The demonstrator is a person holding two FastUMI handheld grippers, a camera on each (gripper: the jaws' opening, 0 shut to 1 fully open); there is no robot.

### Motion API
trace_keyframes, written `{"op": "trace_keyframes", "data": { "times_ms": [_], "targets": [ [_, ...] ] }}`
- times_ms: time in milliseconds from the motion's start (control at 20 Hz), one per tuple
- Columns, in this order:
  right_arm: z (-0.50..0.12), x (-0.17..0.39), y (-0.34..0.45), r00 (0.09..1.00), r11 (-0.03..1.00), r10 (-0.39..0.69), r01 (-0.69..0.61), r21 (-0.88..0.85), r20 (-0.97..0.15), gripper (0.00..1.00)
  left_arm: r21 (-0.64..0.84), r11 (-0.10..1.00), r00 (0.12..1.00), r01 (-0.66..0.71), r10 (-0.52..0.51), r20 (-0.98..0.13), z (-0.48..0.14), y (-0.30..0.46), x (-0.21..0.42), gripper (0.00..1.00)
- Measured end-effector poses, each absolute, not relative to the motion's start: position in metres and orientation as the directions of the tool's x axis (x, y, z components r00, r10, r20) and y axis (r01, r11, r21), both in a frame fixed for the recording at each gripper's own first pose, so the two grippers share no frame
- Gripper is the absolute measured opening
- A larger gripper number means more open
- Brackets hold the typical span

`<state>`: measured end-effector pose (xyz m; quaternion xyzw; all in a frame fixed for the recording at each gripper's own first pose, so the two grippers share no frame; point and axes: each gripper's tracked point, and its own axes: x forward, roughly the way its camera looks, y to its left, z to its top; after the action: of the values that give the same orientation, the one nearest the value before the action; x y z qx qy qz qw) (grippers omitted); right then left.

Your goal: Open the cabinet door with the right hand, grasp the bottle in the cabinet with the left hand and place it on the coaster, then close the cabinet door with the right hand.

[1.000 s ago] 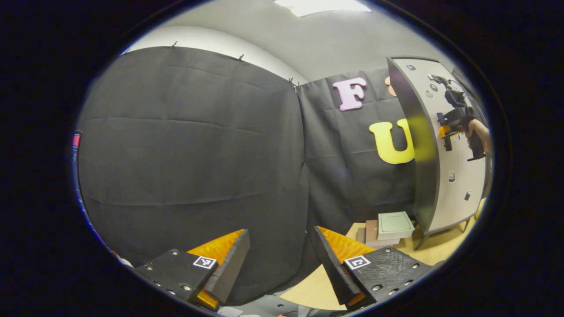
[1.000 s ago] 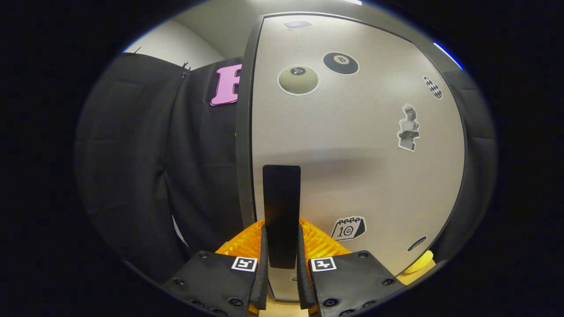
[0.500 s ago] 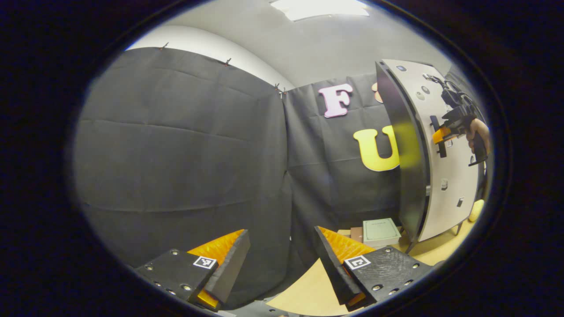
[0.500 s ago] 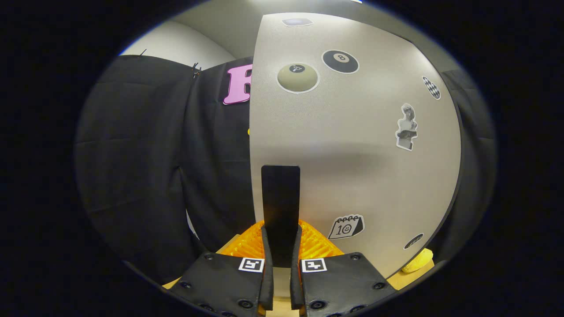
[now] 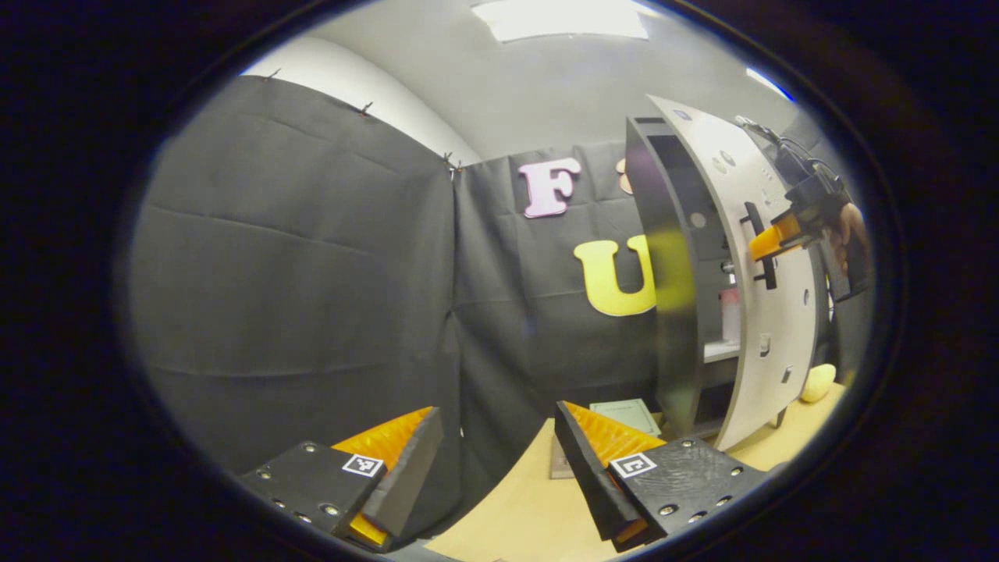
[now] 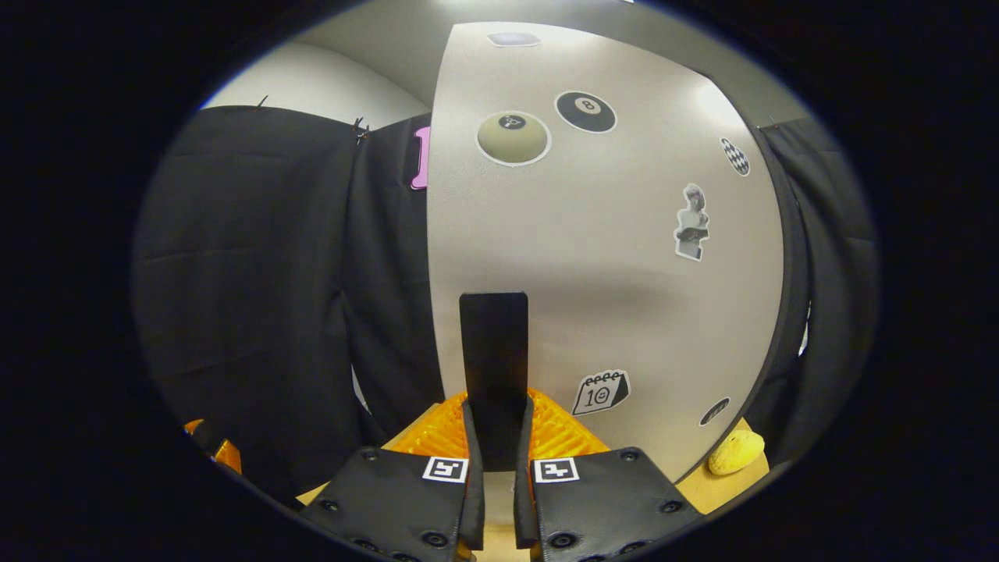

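Note:
The pale cabinet door (image 6: 609, 257), dotted with stickers, stands partly swung out. My right gripper (image 6: 495, 410) is shut on its black upright handle (image 6: 493, 343). In the left gripper view that door (image 5: 769, 328) is edge-on at the right, and the right gripper (image 5: 769, 242) with a hand behind it holds the handle (image 5: 759, 246). Through the gap I see the dark cabinet (image 5: 663, 273) inside, with a pale pink bottle (image 5: 731, 312) standing on a shelf (image 5: 719, 351). My left gripper (image 5: 497, 414) hangs open and holds nothing, well left of the cabinet.
The cabinet stands on a wooden table (image 5: 531, 507). A pale green book (image 5: 624, 414) lies on the table left of the cabinet's foot. A yellow lump (image 6: 736, 451) rests on the table beyond the door's lower right corner, seen also as a yellow lump (image 5: 818, 382).
The right gripper has pulled the door further out by its handle. The cabinet's inside and the bottle have come into the left gripper view, which has turned toward the cabinet.

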<state>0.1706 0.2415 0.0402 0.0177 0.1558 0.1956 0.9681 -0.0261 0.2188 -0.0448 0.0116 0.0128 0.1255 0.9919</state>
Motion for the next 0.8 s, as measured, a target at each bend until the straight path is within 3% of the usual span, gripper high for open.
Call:
{"op": "trace_keyframes", "data": {
  "times_ms": [800],
  "targets": [
    [0.046, 0.131, 0.200, 0.774, 0.820, 0.571, -0.551, 0.152, -0.274, 0.17, -0.006, 0.994, 0.994, -0.113, 0.113, -0.005, -0.022, 0.051, -0.016, 0.87]
  ]
}}
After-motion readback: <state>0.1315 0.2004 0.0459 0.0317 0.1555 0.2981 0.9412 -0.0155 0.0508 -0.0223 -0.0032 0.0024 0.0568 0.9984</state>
